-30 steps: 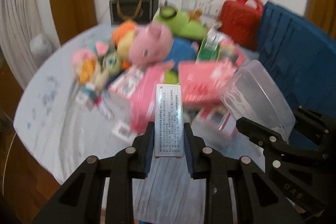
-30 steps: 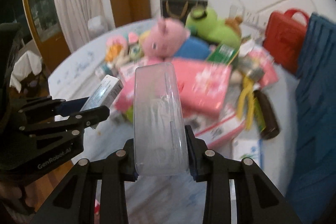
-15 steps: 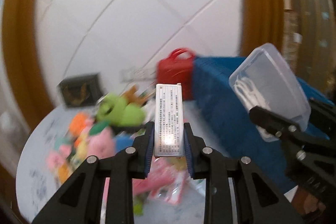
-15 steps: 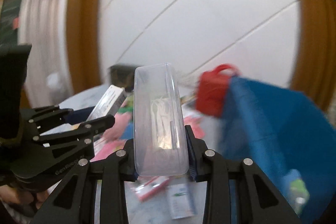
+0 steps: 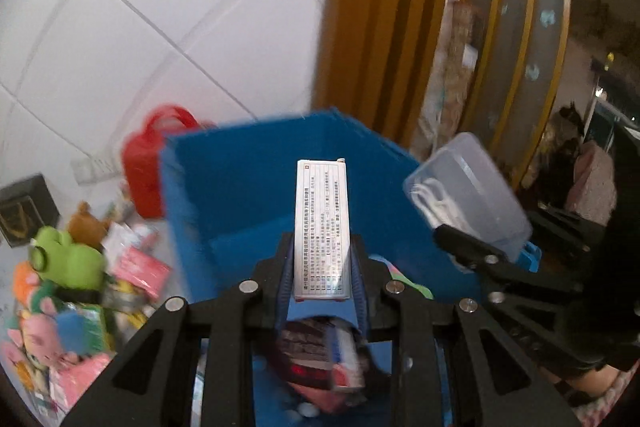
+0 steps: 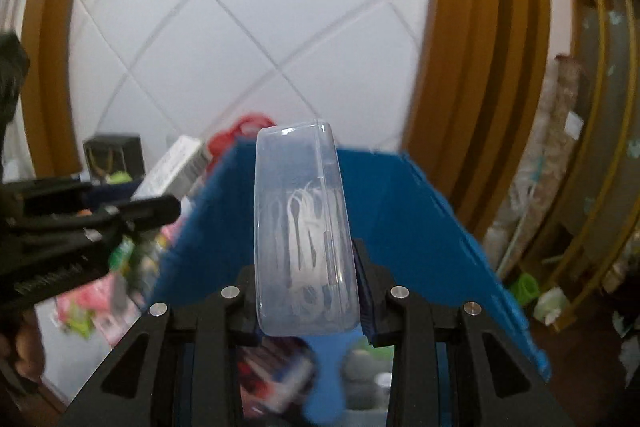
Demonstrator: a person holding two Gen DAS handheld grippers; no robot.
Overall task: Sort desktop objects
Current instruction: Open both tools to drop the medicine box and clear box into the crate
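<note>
My left claw (image 5: 322,269) pinching printed box (image 5: 322,227); my right claw (image 6: 306,291) pinching clear case (image 6: 305,227). Both above blue bin (image 5: 256,187). Toys (image 5: 64,259) left on counter.

Left gripper (image 5: 322,269) squeezed on a flat box; right gripper (image 6: 307,291) squeezed on a clear case, side by side.

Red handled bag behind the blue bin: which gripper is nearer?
Left. The left gripper, clamping a white printed box, is on the red bag's side; the right gripper sits farther along the blue bin.
</note>
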